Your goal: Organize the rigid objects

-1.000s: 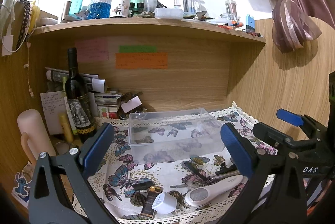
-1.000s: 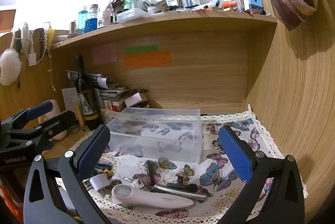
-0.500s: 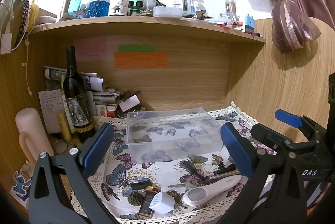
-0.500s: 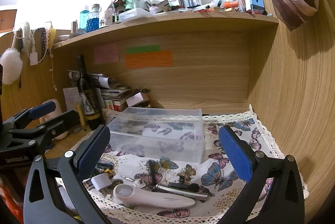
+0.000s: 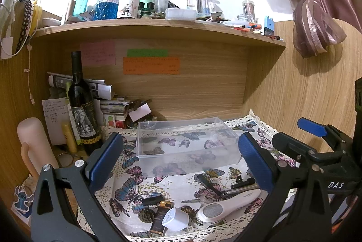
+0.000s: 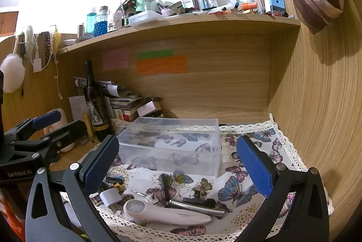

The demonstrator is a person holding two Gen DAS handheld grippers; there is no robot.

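Note:
A clear plastic box (image 5: 185, 147) stands empty on the butterfly cloth (image 5: 126, 187), also in the right wrist view (image 6: 174, 147). In front of it lie a white handheld device (image 5: 226, 205) (image 6: 167, 213), a white plug adapter (image 5: 175, 219) (image 6: 110, 198), a dark lighter (image 5: 159, 219), a metal pen-like tool (image 6: 194, 207) and small black pieces (image 5: 242, 182). My left gripper (image 5: 181, 160) is open and empty, held above the near items. My right gripper (image 6: 176, 163) is open and empty, just right of the left one (image 6: 45, 129).
A dark wine bottle (image 5: 82, 106) and a stack of papers and boxes (image 5: 113, 106) stand at the back left. A pink cylinder (image 5: 34, 147) stands at the left. The shelf above (image 5: 158, 27) is crowded with bottles. A wooden wall (image 6: 316, 106) closes the right side.
Both grippers have drifted slightly; the view shifted a little toward the box. Nothing on the cloth has moved and both jaws stay open.

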